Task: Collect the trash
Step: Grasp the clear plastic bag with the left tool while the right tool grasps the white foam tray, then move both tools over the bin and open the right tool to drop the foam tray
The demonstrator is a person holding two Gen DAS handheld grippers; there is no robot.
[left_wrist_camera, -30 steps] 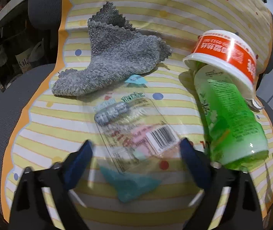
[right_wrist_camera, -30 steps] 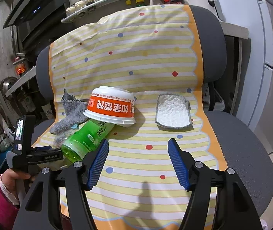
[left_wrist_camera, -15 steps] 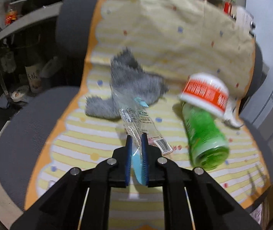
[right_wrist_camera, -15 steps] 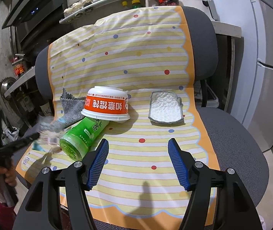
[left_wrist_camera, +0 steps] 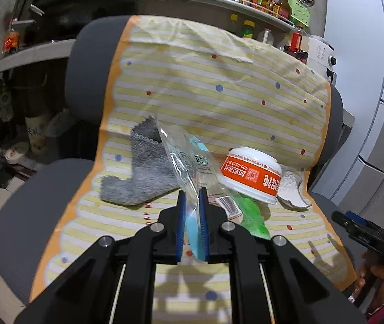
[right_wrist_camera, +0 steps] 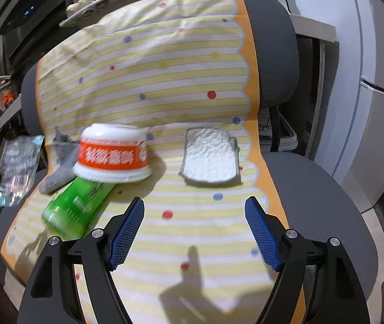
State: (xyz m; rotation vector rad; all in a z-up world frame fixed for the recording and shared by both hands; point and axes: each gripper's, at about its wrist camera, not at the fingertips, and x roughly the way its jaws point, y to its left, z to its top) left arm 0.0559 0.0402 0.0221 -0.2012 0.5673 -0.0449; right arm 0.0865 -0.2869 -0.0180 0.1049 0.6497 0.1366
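The left gripper (left_wrist_camera: 192, 210) has its fingers pinched tight on the clear plastic wrapper (left_wrist_camera: 185, 159), which stands up off the striped cloth (left_wrist_camera: 218, 102) draped over the chair (left_wrist_camera: 30, 194). The right gripper (right_wrist_camera: 194, 226) hangs with fingers spread wide and nothing between them. Just beyond lies the green bottle (right_wrist_camera: 75, 208), its far end tucked under the overturned orange-and-white bowl (right_wrist_camera: 112, 156). The grey sock (left_wrist_camera: 143, 172) and the white tray (right_wrist_camera: 209, 159) lie farther back.

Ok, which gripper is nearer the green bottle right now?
Right. The right gripper hangs open just beside the green bottle, low over the seat. The left gripper, shut on the plastic wrapper, is lifted farther back.
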